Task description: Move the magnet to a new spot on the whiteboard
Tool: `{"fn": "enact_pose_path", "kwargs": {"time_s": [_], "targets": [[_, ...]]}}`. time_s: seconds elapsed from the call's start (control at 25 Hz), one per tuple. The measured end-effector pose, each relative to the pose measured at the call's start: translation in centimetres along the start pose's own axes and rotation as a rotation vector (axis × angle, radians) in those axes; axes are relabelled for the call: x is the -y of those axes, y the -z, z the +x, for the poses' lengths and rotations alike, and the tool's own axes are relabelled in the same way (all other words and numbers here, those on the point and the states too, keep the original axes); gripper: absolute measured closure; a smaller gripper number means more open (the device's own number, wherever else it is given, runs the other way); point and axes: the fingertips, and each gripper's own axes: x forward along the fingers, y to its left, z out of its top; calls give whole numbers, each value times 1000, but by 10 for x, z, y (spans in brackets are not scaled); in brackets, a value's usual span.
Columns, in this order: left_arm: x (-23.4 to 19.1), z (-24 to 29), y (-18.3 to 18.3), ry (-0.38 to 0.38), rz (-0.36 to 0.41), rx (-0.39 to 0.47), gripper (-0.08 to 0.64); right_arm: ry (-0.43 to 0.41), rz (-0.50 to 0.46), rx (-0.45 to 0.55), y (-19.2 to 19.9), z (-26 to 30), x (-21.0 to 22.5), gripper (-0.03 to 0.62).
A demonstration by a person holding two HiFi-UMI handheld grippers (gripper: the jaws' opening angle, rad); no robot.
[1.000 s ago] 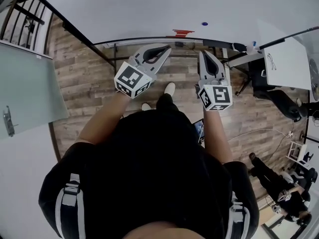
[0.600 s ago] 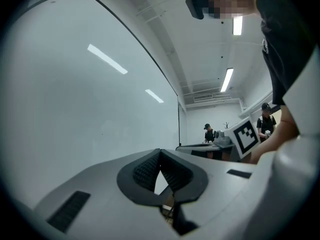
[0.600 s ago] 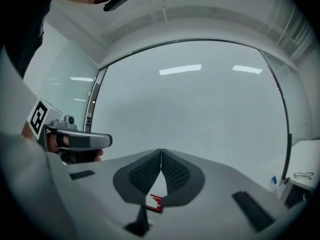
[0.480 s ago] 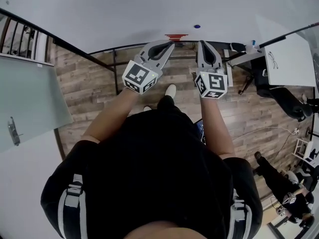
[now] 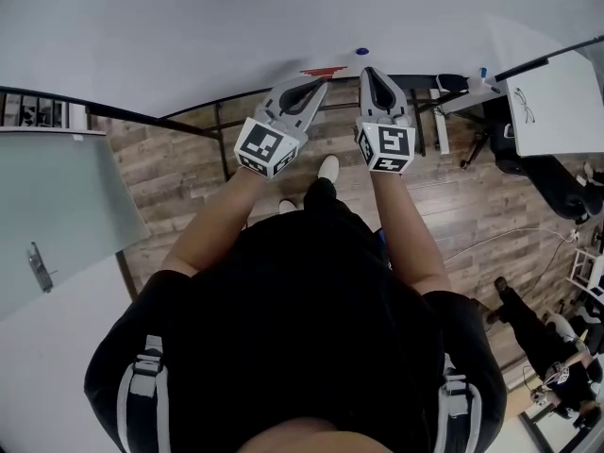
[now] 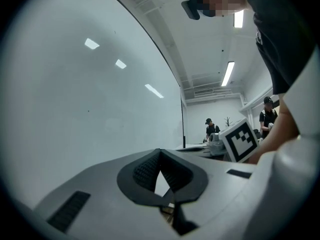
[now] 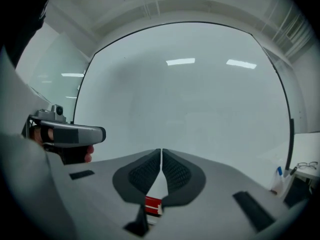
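A small blue magnet (image 5: 361, 52) sticks to the whiteboard (image 5: 236, 17), low on its face. My right gripper (image 5: 369, 71) is shut and empty, its tips just below the magnet and a little to its right. My left gripper (image 5: 318, 83) is also shut with nothing in it, pointing at the board's lower edge beside a red eraser (image 5: 321, 72). In the right gripper view the jaws (image 7: 161, 150) meet in front of the plain whiteboard (image 7: 200, 99); the magnet does not show there. The left gripper view has shut jaws (image 6: 160, 151) beside the board (image 6: 75, 109).
A desk with a white sheet (image 5: 552, 111) and glasses stands at the right, close to the board's corner. A blue-capped marker (image 5: 482, 72) sits near it. A glass door (image 5: 57, 206) is at the left. People (image 5: 538, 338) are at the far right on the wooden floor.
Both grippers have moved up toward the whiteboard. The right gripper's tips have come closer to the blue magnet. Both have stayed shut.
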Motion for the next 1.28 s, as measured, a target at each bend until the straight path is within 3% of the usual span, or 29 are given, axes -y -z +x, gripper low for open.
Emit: {"fn": "enact_pose_path", "kwargs": {"time_s": [0.24,0.64,1.28], "targets": [[-14,16,8,-15,4,7,557,22,52,-38,25,28,20,541],[-24,44,23,-4,2,-2,557,28,34,-66,53,59,31,468],[-34,59,42,7,-27,-29,557,38,54,-81,75,79,39,471]]}}
